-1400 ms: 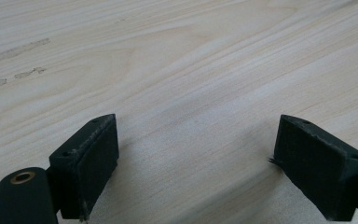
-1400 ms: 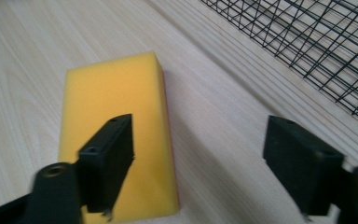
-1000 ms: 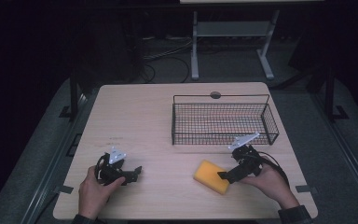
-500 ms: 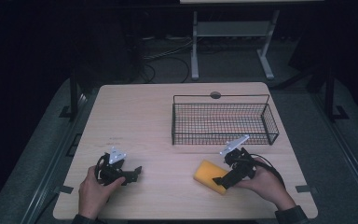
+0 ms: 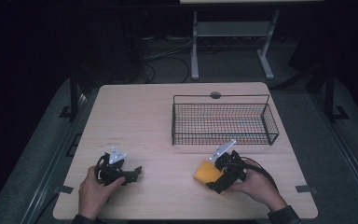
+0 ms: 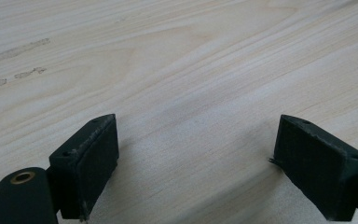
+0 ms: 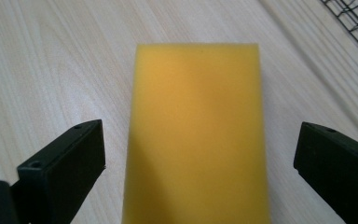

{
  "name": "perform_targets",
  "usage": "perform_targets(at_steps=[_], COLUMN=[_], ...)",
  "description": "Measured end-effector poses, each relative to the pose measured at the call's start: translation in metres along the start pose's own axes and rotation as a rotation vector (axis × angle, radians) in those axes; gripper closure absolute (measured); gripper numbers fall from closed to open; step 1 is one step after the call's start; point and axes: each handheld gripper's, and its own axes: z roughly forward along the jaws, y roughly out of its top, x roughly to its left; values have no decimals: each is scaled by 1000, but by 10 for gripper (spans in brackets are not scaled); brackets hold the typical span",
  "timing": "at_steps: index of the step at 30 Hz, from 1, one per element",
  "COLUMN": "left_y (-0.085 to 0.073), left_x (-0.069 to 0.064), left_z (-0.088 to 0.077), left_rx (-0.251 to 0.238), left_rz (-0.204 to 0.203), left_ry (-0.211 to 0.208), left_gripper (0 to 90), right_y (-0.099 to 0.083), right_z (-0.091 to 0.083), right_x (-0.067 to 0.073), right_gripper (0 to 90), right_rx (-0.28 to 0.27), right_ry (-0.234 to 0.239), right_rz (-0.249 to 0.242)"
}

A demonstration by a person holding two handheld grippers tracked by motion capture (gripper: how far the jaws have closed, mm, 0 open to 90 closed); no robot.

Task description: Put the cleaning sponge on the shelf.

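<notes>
A yellow sponge lies flat on the wooden table near the front right. In the right gripper view the sponge runs lengthwise between the two spread jaws without touching either one. My right gripper is open, low over the sponge's near end. At the front left my left gripper rests on the table, held by a hand. In the left gripper view my left gripper is open, with bare wood between its jaws.
A black wire basket stands behind the sponge at the right, and its corner shows in the right gripper view. The table has a round cable hole at its far edge. A dark floor surrounds it.
My right gripper has slid left and forward over the sponge, so the sponge now lies between its jaws. The left gripper has stayed put.
</notes>
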Motion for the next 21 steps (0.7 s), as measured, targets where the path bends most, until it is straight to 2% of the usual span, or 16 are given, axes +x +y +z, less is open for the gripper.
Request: perform_targets(at_steps=[7, 9, 16, 19, 21], left_y=[0, 0, 0, 0, 0], left_x=[0, 0, 0, 0, 0], left_z=[0, 0, 0, 0, 0], left_rx=[0, 0, 0, 0, 0], left_rz=[0, 0, 0, 0, 0], left_ry=[0, 0, 0, 0, 0], left_gripper=[129, 129, 129, 129, 129], right_y=[3, 3, 3, 2, 2], right_z=[11, 14, 17, 17, 17], right_x=[4, 5, 5, 4, 4], right_gripper=[18, 51, 70, 133, 137], right_rx=[31, 39, 51, 51, 53], right_ry=[-10, -11, -21, -23, -24], right_rz=[-25, -27, -30, -34, -33])
